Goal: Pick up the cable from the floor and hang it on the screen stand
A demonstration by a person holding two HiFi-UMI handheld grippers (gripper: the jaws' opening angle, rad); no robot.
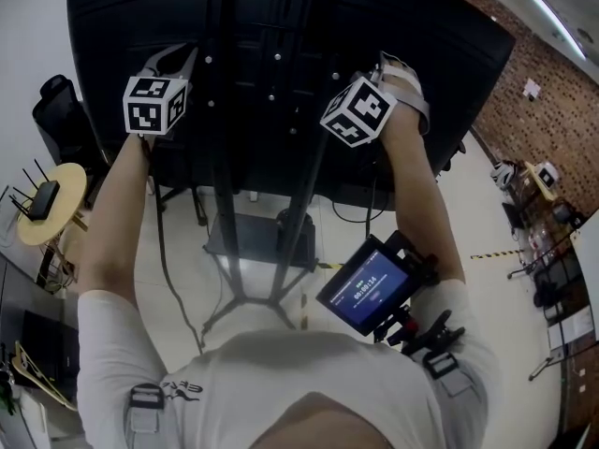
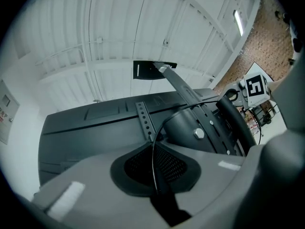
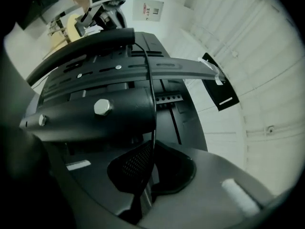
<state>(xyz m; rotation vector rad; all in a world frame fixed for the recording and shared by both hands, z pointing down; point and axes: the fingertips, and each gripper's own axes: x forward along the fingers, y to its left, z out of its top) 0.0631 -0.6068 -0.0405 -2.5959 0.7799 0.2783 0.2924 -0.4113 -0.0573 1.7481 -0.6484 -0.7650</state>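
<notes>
I hold both grippers up against the back of the big black screen (image 1: 281, 26). In the left gripper view my left gripper (image 2: 154, 149) is shut on a thin black cable (image 2: 153, 161). From there the cable rises and arcs right over the screen stand's round bracket (image 2: 195, 128). My right gripper (image 3: 151, 151) is also shut on the cable (image 3: 153, 123), which runs up across the stand's thick tube (image 3: 95, 113). The head view shows both marker cubes, left (image 1: 154, 104) and right (image 1: 356, 110), either side of the stand's posts (image 1: 220, 129). A slack length of cable (image 1: 164, 251) hangs toward the floor.
The stand's base (image 1: 248, 241) and legs spread on the floor below me. At the left are a round yellow table (image 1: 56, 215) with a router and a black chair (image 1: 58, 110). A brick wall (image 1: 547, 92) and equipment stand at the right. A small display (image 1: 368, 286) is strapped to my right forearm.
</notes>
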